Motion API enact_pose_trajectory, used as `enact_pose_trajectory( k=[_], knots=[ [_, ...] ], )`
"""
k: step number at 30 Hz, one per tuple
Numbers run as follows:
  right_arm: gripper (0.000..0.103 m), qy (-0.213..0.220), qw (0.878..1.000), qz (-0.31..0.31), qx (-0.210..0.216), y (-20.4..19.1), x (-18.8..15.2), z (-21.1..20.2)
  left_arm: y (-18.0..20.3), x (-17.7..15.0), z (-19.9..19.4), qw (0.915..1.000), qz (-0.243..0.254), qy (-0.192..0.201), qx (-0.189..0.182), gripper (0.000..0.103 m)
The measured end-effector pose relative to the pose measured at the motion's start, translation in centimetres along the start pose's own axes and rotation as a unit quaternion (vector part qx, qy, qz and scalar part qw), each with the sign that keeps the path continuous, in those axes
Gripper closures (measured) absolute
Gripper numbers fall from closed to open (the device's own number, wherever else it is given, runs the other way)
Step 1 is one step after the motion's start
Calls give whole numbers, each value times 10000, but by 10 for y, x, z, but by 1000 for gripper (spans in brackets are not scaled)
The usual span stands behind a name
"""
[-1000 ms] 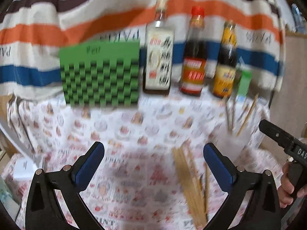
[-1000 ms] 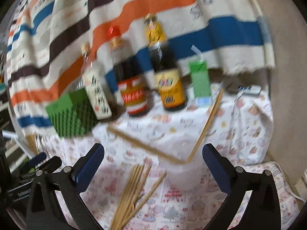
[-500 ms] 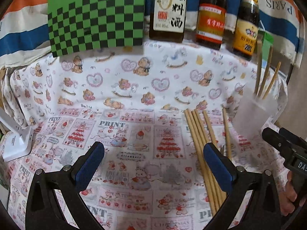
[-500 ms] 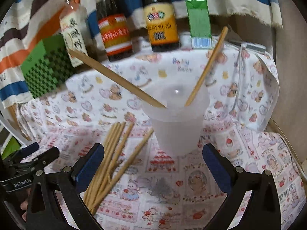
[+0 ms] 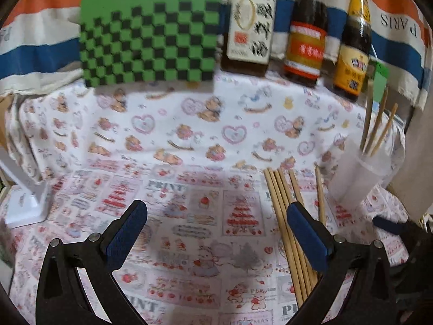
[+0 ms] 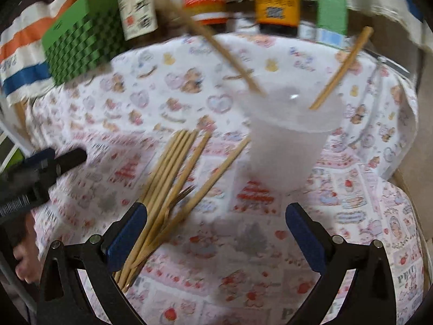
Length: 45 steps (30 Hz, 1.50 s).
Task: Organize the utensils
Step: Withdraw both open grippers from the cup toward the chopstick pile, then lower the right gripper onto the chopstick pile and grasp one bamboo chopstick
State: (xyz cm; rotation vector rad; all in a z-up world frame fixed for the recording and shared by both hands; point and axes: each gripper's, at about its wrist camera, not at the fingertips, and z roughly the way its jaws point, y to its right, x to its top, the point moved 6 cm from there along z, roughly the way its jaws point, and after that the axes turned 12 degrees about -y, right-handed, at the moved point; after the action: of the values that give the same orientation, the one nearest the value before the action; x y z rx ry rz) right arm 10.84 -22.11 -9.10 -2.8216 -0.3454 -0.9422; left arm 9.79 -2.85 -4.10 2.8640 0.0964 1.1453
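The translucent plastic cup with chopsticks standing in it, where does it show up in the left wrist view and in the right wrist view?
Left wrist view: the cup stands at the far right edge, right of the loose chopsticks.
Right wrist view: the cup sits centre-right, just beyond the open tool.
Shared landmark: the yellow-label bottle at the back.

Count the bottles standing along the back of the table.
3, in a row against the striped cloth: the white-labelled bottle, the red-labelled bottle and the yellow-labelled bottle. The green box might hide others.
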Motion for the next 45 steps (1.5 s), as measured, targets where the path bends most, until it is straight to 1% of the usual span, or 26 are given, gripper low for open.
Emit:
enact_pose_trajectory(
  k=[2, 5, 6, 7, 9, 11, 12, 14, 16, 17, 18, 20, 22, 26, 27, 28, 30, 32, 33, 34, 35, 36, 37, 38, 42, 45],
  knots=[
    [0, -103, 9998, -140, 74, -9, -4, 3, -5, 3, -8, 9998, -66, 118, 118, 1],
    [11, -330, 9990, -226, 205, -20, -12, 5, -15, 7, -17, 9992, -205, 258, 239, 1],
    [16, -358, 9985, -319, 260, -26, -13, 7, -18, 8, -19, 9989, -273, 280, 242, 1],
    [24, -381, 9982, -408, 227, -30, -15, 8, -21, 9, -20, 9987, -343, 281, 241, 1],
    [35, -484, 9976, -475, 166, -34, -18, 15, -26, 10, -22, 9985, -448, 261, 180, 1],
    [40, -593, 9967, -472, 302, -37, -20, 20, -29, 10, -22, 9984, -506, 229, 142, 1],
    [45, -620, 9963, -486, 342, -37, -21, 21, -30, 11, -21, 9983, -521, 233, 114, 1],
    [49, -644, 9959, -493, 402, -40, -21, 22, -31, 12, -22, 9980, -552, 285, 112, 1],
    [62, -626, 9959, -524, 396, -39, -22, 19, -34, 13, -21, 9978, -572, 294, 140, 1],
    [67, -601, 9964, -506, 312, -37, -21, 18, -36, 13, -19, 9979, -573, 273, 162, 1],
    [74, -605, 9967, -485, 251, -35, -20, 18, -37, 13, -18, 9978, -587, 253, 203, 1],
    [76, -628, 9971, -382, 214, -29, -20, 21, -39, 12, -14, 9975, -630, 201, 241, 1],
    [84, -650, 9970, -365, 188, -26, -19, 21, -38, 11, -11, 9978, -593, 150, 251, 1],
    [84, -649, 9972, -369, 91, -25, -19, 22, -30, 11, -12, 9981, -261, 240, 507, 1],
    [84, -645, 9971, -385, 85, -25, -20, 21, -29, 11, -13, 9981, -228, 265, 514, 1],
    [89, -644, 9972, -380, 72, -24, -20, 22, -28, 11, -14, 9982, -213, 275, 482, 1],
    [90, -638, 9974, -330, 86, -24, -20, 20, -26, 10, -15, 9986, -188, 259, 411, 1],
    [92, -648, 9975, -258, 92, -21, -19, 19, -25, 10, -16, 9985, -162, 278, 449, 1],
    [102, -566, 9980, -273, 24, -21, -18, 15, -25, 11, -16, 9983, -154, 293, 489, 1],
    [103, -408, 9987, -303, -59, -22, -15, 8, -25, 11, -16, 9981, -152, 301, 523, 1],
    [103, -128, 9990, -386, -171, -23, -11, -4, -26, 11, -17, 9979, -168, 307, 542, 1],
    [103, 11, 9988, -446, -178, -24, -10, -12, -28, 11, -17, 9978, -202, 316, 540, 1],
    [103, 178, 9985, -516, -69, -26, -8, -24, -29, 11, -18, 9978, -244, 324, 530, 1],
    [103, 207, 9986, -487, 17, -27, -7, -29, -30, 12, -18, 9978, -266, 324, 520, 1],
    [103, -11, 9998, -125, 139, -16, -6, -24, -32, 11, -19, 9974, -281, 352, 567, 1],
    [102, -376, 9989, 258, 139, -4, -9, -5, -31, 11, -19, 9975, -261, 351, 560, 1]
  ],
)
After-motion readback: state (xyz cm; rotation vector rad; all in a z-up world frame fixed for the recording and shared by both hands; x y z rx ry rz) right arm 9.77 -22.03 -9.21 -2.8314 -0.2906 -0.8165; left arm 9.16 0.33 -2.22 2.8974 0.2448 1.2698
